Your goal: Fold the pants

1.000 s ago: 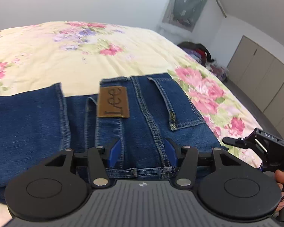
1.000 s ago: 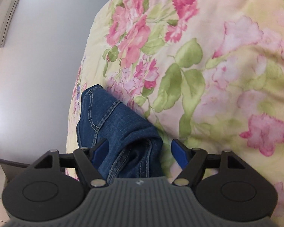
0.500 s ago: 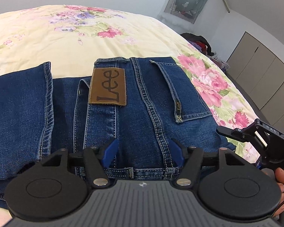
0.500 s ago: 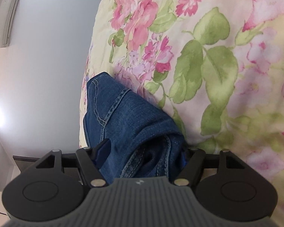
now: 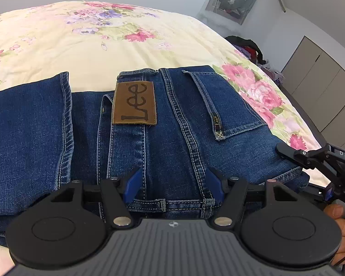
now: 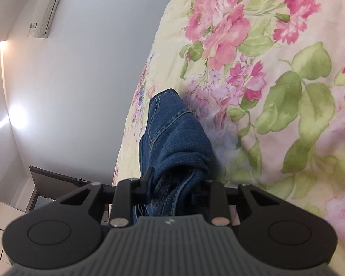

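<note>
Blue jeans [image 5: 163, 133] with a brown Lee patch [image 5: 133, 103] lie folded on the floral bed [image 5: 85, 43]. A leg hem [image 5: 65, 115] lies to the left of the waistband. My left gripper [image 5: 172, 182] is open, its blue fingers [image 5: 132, 182] astride the near folded edge of the jeans. My right gripper [image 6: 176, 181] is shut on the jeans [image 6: 177, 142] at their right corner. It also shows at the right edge of the left wrist view [image 5: 310, 161], held by a hand [image 5: 342, 225].
The floral bedspread [image 6: 276, 92] spreads all round the jeans. A pile of clothes [image 5: 248, 50] and grey cupboards [image 5: 322, 78] stand beyond the bed's right edge. A wall air conditioner [image 6: 48, 7] and a dark cabinet [image 6: 55, 184] show in the right wrist view.
My right gripper has closed on the corner of the jeans and tilted up. My left gripper has stayed open over the near edge, with the jeans settling flatter.
</note>
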The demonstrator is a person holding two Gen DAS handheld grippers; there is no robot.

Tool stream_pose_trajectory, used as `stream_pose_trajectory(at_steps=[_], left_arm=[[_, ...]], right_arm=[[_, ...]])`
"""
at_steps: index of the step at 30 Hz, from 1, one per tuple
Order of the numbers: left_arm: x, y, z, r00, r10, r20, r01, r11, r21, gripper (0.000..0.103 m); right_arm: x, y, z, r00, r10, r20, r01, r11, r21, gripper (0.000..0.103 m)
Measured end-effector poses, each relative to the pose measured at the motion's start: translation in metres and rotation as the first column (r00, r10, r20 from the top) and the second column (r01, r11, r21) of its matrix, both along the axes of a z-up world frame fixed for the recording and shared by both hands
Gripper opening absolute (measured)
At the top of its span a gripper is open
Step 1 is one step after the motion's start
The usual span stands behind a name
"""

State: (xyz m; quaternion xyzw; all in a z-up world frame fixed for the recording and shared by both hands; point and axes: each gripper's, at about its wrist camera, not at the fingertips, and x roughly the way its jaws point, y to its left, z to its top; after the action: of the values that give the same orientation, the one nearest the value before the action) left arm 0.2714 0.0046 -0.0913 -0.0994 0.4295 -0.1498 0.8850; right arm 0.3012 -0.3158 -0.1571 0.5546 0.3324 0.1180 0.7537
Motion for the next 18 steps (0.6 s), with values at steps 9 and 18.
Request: stream_pose_trajectory(at_steps=[9, 18], left_arm=[[0.0, 0.001, -0.004, 1.0, -0.011, -0.005, 0.011, 1.0, -0.002, 0.075], [-0.004, 0.011, 0.005, 1.0, 0.022, -0.004, -0.022, 0.999, -0.048, 0.069]], right_arm=[[0.009, 0.006, -0.012, 0.998, -0.001, -0.068, 0.0, 1.0, -0.012, 0.042], [0.013, 0.022, 0.016, 0.998, 0.052, 0.045, -0.045, 0.987, -0.151, 0.024]])
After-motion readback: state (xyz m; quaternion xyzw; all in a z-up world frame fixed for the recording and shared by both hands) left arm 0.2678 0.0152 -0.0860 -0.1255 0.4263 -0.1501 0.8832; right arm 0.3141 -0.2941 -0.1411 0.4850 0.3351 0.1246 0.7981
